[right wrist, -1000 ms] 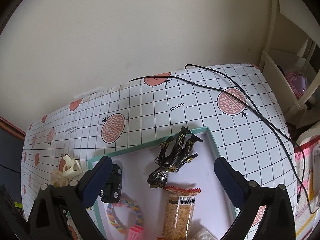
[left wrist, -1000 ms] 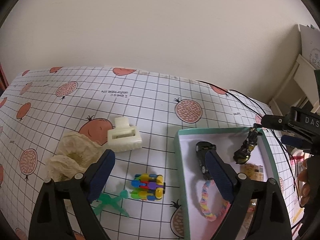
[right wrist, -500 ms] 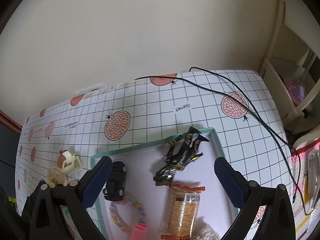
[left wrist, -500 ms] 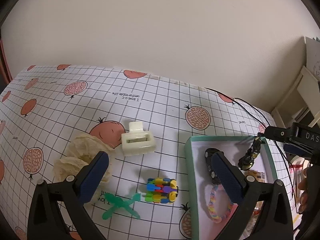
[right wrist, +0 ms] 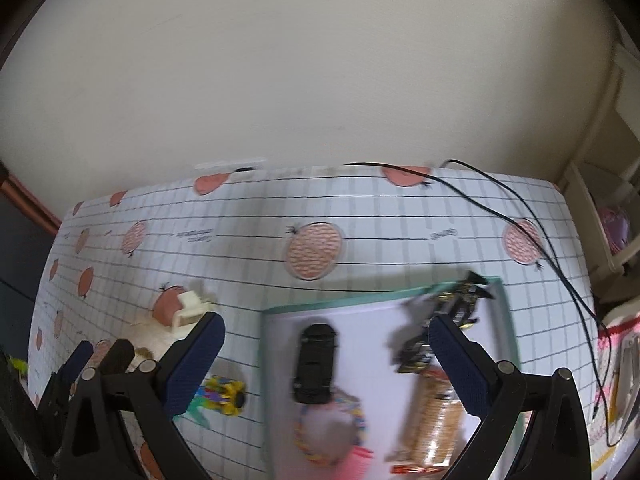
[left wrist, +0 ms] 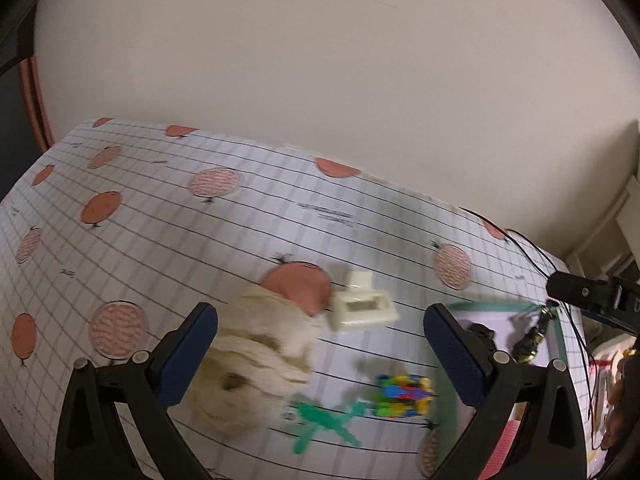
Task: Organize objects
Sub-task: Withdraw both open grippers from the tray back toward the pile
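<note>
Both pairs of fingers are spread wide and hold nothing: your left gripper [left wrist: 320,356] hangs over the cream cloth [left wrist: 256,364], your right gripper [right wrist: 326,364] over the teal-rimmed tray [right wrist: 344,303]. Inside the tray, the black toy car [right wrist: 314,362] lies with its long axis running toward the wall. Loose on the table [left wrist: 168,216], a pomegranate-print grid cloth against a cream wall, are the white clip [left wrist: 362,310], colourful block toy [left wrist: 402,396] and green clip [left wrist: 324,420].

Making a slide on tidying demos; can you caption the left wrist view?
Open left gripper above cream cloth, white hair clip, green toy and colourful block toy beside the tray.
</note>
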Action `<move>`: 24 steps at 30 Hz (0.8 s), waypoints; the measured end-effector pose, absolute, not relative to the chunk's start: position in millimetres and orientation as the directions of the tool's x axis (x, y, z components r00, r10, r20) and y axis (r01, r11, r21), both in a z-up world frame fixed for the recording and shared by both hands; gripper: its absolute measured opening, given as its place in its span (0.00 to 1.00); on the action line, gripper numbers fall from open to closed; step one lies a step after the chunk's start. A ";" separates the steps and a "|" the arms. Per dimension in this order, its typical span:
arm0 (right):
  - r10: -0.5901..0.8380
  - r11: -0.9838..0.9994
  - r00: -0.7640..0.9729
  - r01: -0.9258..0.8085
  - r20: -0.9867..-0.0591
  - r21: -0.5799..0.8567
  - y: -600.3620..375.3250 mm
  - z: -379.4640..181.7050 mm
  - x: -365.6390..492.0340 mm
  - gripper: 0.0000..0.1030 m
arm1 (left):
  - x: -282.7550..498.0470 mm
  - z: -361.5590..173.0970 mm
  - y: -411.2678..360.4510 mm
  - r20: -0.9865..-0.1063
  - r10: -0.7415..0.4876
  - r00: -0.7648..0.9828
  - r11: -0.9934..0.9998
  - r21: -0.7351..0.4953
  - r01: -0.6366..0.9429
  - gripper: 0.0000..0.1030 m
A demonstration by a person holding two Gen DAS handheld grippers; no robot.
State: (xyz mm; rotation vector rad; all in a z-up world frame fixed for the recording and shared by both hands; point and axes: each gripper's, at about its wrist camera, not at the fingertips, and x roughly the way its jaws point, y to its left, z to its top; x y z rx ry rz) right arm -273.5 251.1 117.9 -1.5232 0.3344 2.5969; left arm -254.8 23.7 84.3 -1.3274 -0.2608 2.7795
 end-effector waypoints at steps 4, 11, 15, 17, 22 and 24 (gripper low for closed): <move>-0.039 -0.978 -0.486 -0.160 -0.873 0.133 224.4 117.0 -280.2 1.00 | -257.9 81.7 -4.4 -0.783 0.076 -0.618 -0.983 -0.164 0.087 1.00; -0.076 -0.989 -0.452 -0.081 -0.889 0.126 176.9 106.8 -278.0 1.00 | -260.1 76.0 -45.1 -0.806 0.053 -0.589 -0.972 -0.177 0.154 1.00; -0.089 -0.993 -0.435 -0.026 -0.896 0.111 150.2 95.3 -267.2 1.00 | -260.6 71.7 -57.7 -0.820 0.058 -0.569 -0.970 -0.181 0.162 1.00; -0.087 -0.995 -0.428 -0.003 -0.899 0.097 140.8 89.2 -261.1 1.00 | -262.6 69.3 -59.9 -0.826 0.060 -0.561 -0.970 -0.181 0.163 1.00; -0.086 -0.996 -0.422 0.005 -0.903 0.092 127.5 71.6 -250.0 1.00 | -265.2 60.4 -62.2 -0.838 0.090 -0.539 -0.972 -0.193 0.137 1.00; -0.090 -0.995 -0.419 0.005 -0.904 0.097 125.7 67.0 -247.4 0.99 | -266.2 58.9 -60.4 -0.838 0.097 -0.538 -0.974 -0.192 0.123 1.00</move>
